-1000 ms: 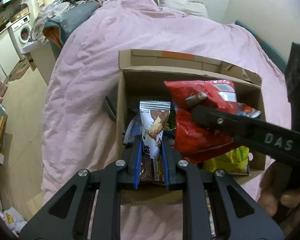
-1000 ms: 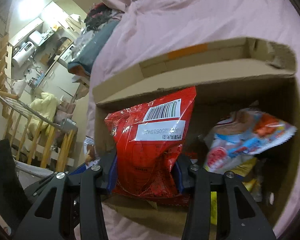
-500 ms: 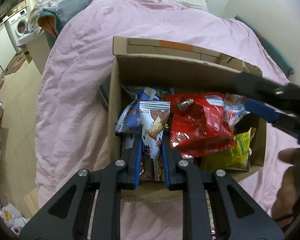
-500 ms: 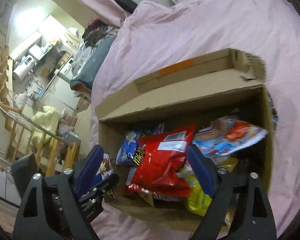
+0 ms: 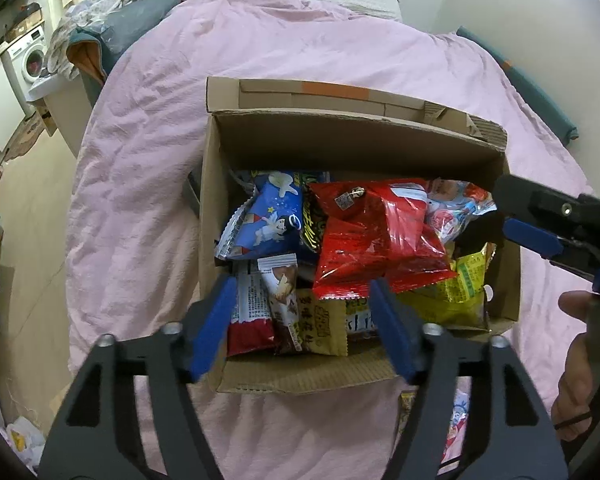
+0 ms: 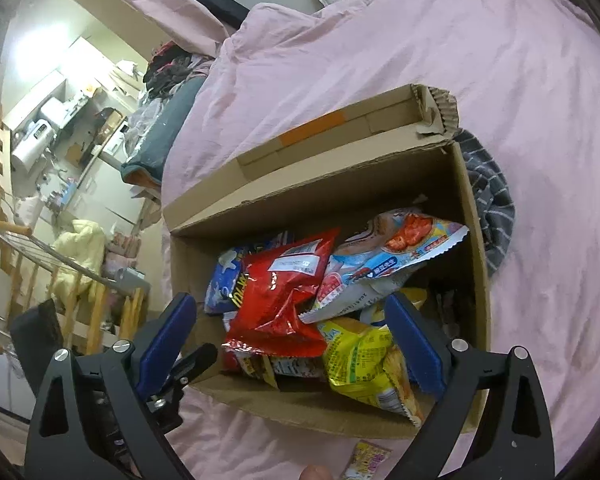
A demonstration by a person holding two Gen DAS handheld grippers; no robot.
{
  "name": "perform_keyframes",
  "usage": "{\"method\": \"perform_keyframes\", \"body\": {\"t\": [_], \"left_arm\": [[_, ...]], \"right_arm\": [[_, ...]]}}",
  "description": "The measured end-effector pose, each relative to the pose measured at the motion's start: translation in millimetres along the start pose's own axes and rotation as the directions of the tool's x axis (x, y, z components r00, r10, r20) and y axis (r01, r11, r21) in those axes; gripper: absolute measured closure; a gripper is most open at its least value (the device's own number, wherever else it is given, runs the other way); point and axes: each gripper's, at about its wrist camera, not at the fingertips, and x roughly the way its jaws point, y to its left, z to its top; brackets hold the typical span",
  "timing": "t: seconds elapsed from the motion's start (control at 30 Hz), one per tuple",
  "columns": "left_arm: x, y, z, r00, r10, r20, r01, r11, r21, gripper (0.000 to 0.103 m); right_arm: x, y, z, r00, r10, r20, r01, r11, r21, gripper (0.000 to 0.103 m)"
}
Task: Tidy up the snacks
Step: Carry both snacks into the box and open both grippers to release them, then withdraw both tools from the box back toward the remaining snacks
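Both claws just released; red snack bag (image 5: 374, 236) lies crosswise in box (image 5: 352, 140)

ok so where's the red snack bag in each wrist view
Left wrist: red snack bag lies right of centre in the cardboard box, beside the blue packet.
Right wrist: red snack bag sits left of centre, overlapping the yellow packet.
Shared landmark: the orange tape strip on the box's far flap.

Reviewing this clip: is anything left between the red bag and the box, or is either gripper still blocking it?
Nothing visible. The red bag already lies inside the box on top of the other snacks. The right gripper and left gripper have just been opening; both stand open above the box's near edge, pads touching no packet.
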Motion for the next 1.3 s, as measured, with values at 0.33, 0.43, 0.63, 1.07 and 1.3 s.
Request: {"method": "perform_keyframes", "body": {"t": [0.33, 0.43, 0.63, 1.07, 1.3], "left_arm": [[-15, 6, 0, 0.997, -0.032, 0.066, 0.033, 0.999, -0.018, 0.031], [-25, 6, 1, 0.993, -0.012, 0.115, 0.013, 1.0, -0.01, 0.031], [-32, 6, -5, 0.991, -0.032, 0.131, 0.036, 0.999, -0.028, 0.017], [-51, 9, -17, 0.991, 0.0, 0.137, 0.008, 0.998, -0.055, 0.016], [-62, 3, -38, 0.992, -0.004, 0.123, 0.011, 0.999, -0.049, 0.016]], "right_arm": [[-10, 1, -1, 0.997, -0.061, 0.05, 0.064, 0.997, -0.053, 0.003], [-12, 1, -2, 0.996, -0.068, 0.053, 0.071, 0.996, -0.059, 0.003], [-20, -1, -8, 0.995, -0.08, 0.063, 0.083, 0.995, -0.055, 0.003], [-51, 6, -48, 0.984, -0.146, 0.102, 0.155, 0.984, -0.083, 0.003], [-68, -15, -81, 0.977, -0.195, 0.085, 0.197, 0.98, -0.015, 0.003]]}}
